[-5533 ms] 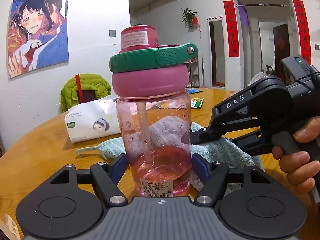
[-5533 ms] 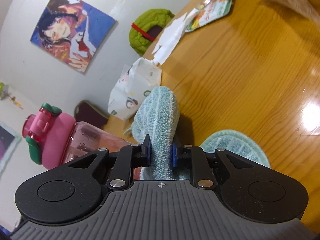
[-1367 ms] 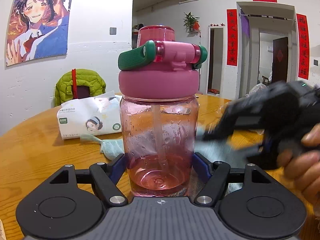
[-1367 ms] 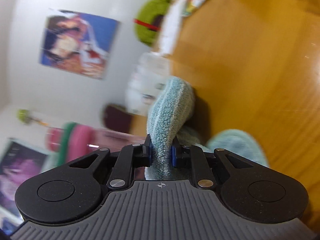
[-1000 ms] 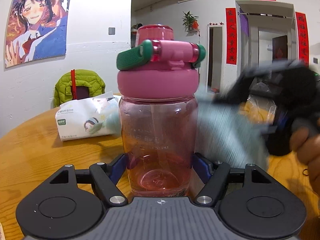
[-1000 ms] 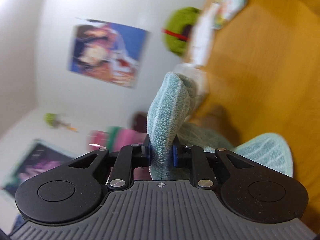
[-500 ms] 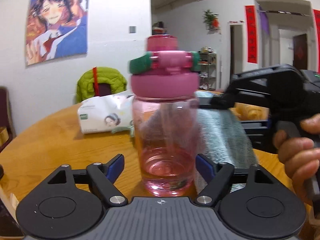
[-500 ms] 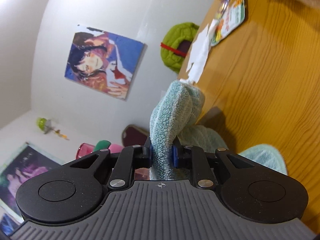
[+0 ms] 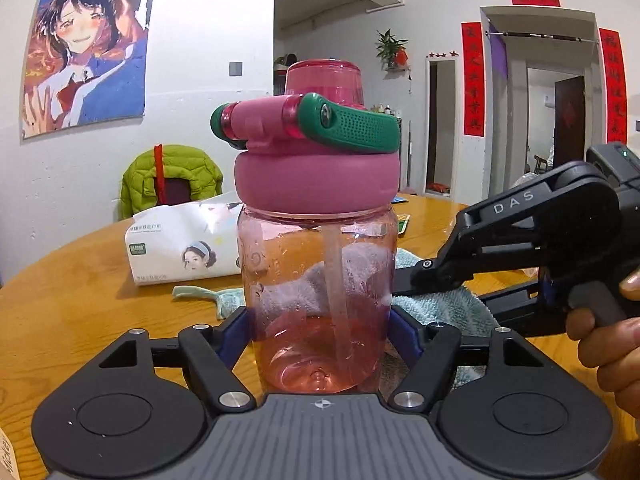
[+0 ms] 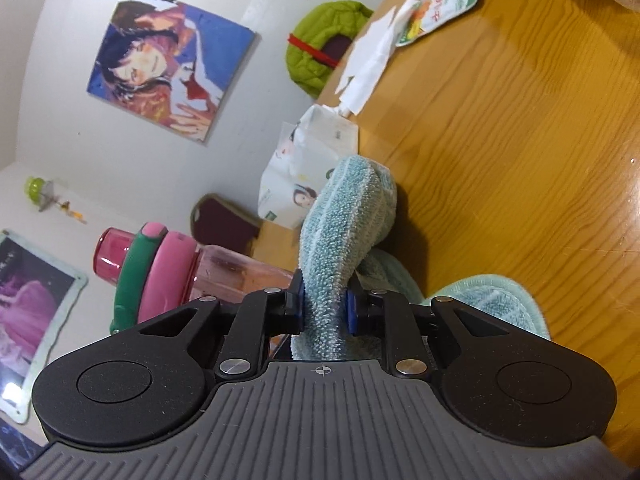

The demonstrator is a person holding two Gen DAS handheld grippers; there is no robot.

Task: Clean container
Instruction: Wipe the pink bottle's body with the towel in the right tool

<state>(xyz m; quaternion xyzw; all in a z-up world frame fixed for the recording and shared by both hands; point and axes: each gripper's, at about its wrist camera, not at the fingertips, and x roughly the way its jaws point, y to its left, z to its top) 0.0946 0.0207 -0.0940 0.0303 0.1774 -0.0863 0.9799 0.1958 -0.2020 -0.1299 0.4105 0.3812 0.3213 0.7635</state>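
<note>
The left hand-held gripper (image 9: 320,332) has just been closing, and its blue pads clamp the lower body of a pink see-through water bottle (image 9: 316,280) standing upright on the wooden surface (image 9: 80,312). The bottle wears a pink lid (image 9: 316,184) with a green carry loop (image 9: 352,128); a straw runs down inside. At about three o'clock from the bottle, the right hand-held gripper (image 10: 324,308) is clenched on a fold of light teal cloth (image 10: 344,236), which touches the bottle's far side and trails onto the surface. A hand (image 9: 612,340) grips its handle. At ten o'clock from the bottle lies a white tissue pack (image 9: 180,248). Farther back, a green jacket (image 9: 172,176) drapes over a chair, and a poster (image 9: 84,52) hangs on the white wall.
</note>
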